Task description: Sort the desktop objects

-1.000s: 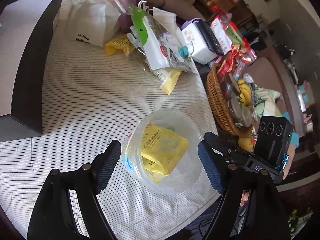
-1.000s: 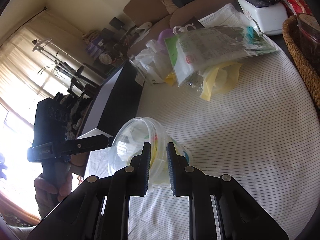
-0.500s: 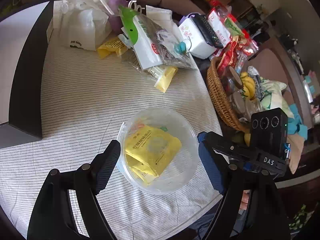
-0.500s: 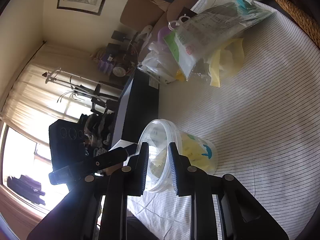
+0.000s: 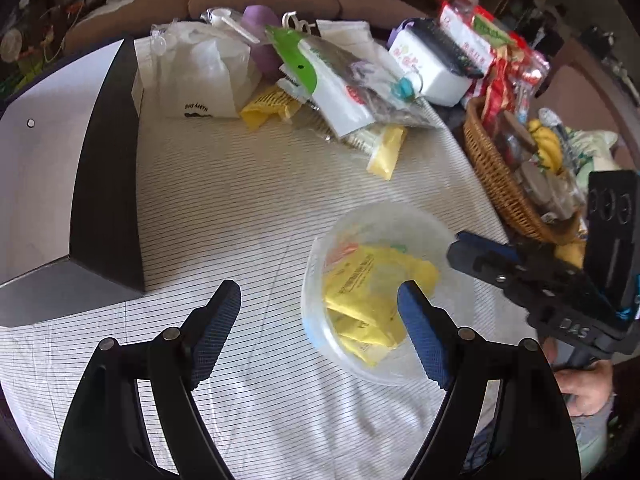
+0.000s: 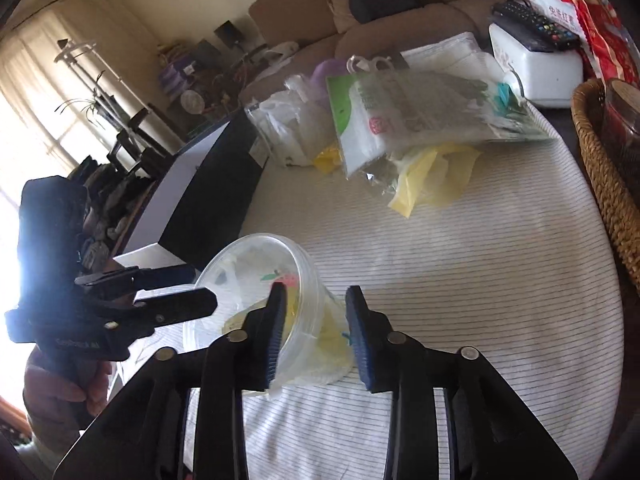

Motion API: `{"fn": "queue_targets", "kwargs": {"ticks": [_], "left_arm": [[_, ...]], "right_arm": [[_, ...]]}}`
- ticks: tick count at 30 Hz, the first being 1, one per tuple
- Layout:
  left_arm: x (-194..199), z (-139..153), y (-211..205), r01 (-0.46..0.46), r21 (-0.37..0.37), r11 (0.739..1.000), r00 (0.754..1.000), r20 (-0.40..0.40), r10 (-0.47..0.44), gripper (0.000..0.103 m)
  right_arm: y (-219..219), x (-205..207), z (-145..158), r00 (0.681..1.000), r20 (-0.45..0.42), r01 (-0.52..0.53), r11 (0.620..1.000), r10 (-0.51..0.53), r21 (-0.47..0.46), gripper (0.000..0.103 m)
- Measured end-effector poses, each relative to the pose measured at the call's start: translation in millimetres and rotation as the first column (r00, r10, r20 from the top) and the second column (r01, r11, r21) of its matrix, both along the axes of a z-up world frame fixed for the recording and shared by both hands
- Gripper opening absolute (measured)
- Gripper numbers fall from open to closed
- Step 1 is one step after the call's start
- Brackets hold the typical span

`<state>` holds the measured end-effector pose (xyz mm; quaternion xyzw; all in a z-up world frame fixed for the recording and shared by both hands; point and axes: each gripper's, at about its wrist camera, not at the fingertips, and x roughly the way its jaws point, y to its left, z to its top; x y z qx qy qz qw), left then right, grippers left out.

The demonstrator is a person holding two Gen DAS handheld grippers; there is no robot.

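Both tongs released, the left gripper point(image 5: 320, 320) and right gripper point(image 6: 316, 332) flank a clear tub point(image 5: 384, 292) of yellow packets point(image 5: 368, 296) at lower right of the striped tablecloth point(image 5: 240, 200).

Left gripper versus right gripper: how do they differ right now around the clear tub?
The left gripper is spread wide over bare striped cloth, with the clear tub off to its right side. The right gripper has a narrower gap and straddles the tub's rim, one finger inside and one outside, without clamping it. The left holds nothing near its pads; the right is right at the tub wall. Both have blue pads, and both are open.
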<state>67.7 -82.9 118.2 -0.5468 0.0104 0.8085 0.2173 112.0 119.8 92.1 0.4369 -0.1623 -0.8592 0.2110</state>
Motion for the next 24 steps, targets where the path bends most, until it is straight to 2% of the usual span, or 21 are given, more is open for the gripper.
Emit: {"fn": "queue_targets", "kwargs": {"ticks": [1, 2, 3, 4, 6, 7, 10, 12, 13, 14, 15, 16, 17, 18, 19, 20, 22, 24], "left_arm": [[2, -2, -2, 0.007, 0.041, 0.999, 1.000, -0.005, -0.007, 0.082], [4, -4, -4, 0.010, 0.054, 0.998, 1.000, -0.007, -0.010, 0.082], [4, -5, -5, 0.015, 0.058, 0.998, 1.000, -0.008, -0.015, 0.082], [3, -5, -5, 0.020, 0.060, 0.998, 1.000, -0.012, -0.019, 0.084], [3, -7, -5, 0.026, 0.043, 0.999, 0.999, -0.032, -0.025, 0.095], [2, -8, -6, 0.026, 0.045, 0.999, 0.999, -0.042, -0.024, 0.097], [-1, -13, -12, 0.026, 0.093, 0.995, 0.999, -0.041, -0.022, 0.098], [0, -11, -13, 0.035, 0.104, 0.994, 0.997, -0.072, -0.028, 0.097], [0, -8, -14, 0.040, 0.113, 0.993, 0.995, -0.091, -0.030, 0.095], [1, -5, -20, 0.030, 0.140, 0.990, 0.995, -0.101, -0.016, 0.094], [2, -2, -28, 0.022, 0.206, 0.978, 0.995, -0.100, -0.001, 0.094], [5, 2, -40, 0.010, 0.298, 0.954, 0.995, -0.093, 0.019, 0.095], [7, 5, -52, -0.006, 0.374, 0.927, 0.996, -0.083, 0.040, 0.096], [10, 6, -60, -0.009, 0.413, 0.911, 0.996, -0.076, 0.044, 0.096], [13, 7, -66, -0.002, 0.421, 0.907, 0.996, -0.076, 0.037, 0.096], [17, 6, -70, 0.014, 0.401, 0.916, 0.995, -0.092, 0.025, 0.096], [27, 2, -71, 0.065, 0.320, 0.945, 0.991, -0.135, -0.022, 0.096], [36, -8, -66, 0.120, 0.252, 0.960, 0.986, -0.141, -0.087, 0.096]], "right_arm": [[0, 0, -1, 1.000, -0.003, 0.007, 1.000, -0.007, 0.027, 0.049], [0, -1, -3, 1.000, -0.006, 0.011, 0.998, -0.010, 0.060, 0.055], [1, -2, -5, 1.000, -0.004, 0.014, 0.997, -0.014, 0.077, 0.066], [3, -3, -7, 1.000, 0.006, 0.022, 0.998, -0.023, 0.066, 0.068], [7, -4, -10, 0.999, 0.020, 0.029, 0.999, -0.030, 0.042, 0.068], [6, -4, -10, 1.000, 0.013, 0.027, 0.998, -0.028, 0.051, 0.068], [1, -1, -6, 0.999, -0.023, 0.028, 0.995, -0.026, 0.094, 0.068], [2, -2, -5, 0.999, -0.027, 0.029, 0.996, -0.026, 0.083, 0.068], [4, -2, -4, 0.999, -0.033, 0.018, 0.998, -0.016, 0.064, 0.065], [6, 0, -2, 0.999, -0.043, 0.006, 1.000, -0.005, 0.024, 0.065], [11, 3, 2, 0.998, -0.061, 0.002, 0.999, -0.004, -0.039, 0.065], [17, 8, 7, 0.996, -0.087, 0.004, 0.995, -0.013, -0.104, 0.068], [23, 13, 13, 0.993, -0.115, 0.000, 0.989, -0.017, -0.150, 0.073], [27, 19, 20, 0.989, -0.146, -0.010, 0.986, -0.015, -0.169, 0.084], [29, 25, 25, 0.984, -0.178, -0.018, 0.987, -0.011, -0.159, 0.091], [28, 31, 30, 0.978, -0.206, -0.033, 0.991, 0.005, -0.132, 0.093], [20, 41, 33, 0.968, -0.242, -0.081, 0.996, 0.069, -0.040, 0.100], [9, 51, 28, 0.960, -0.247, -0.126, 0.991, 0.132, 0.040, 0.101]]}}
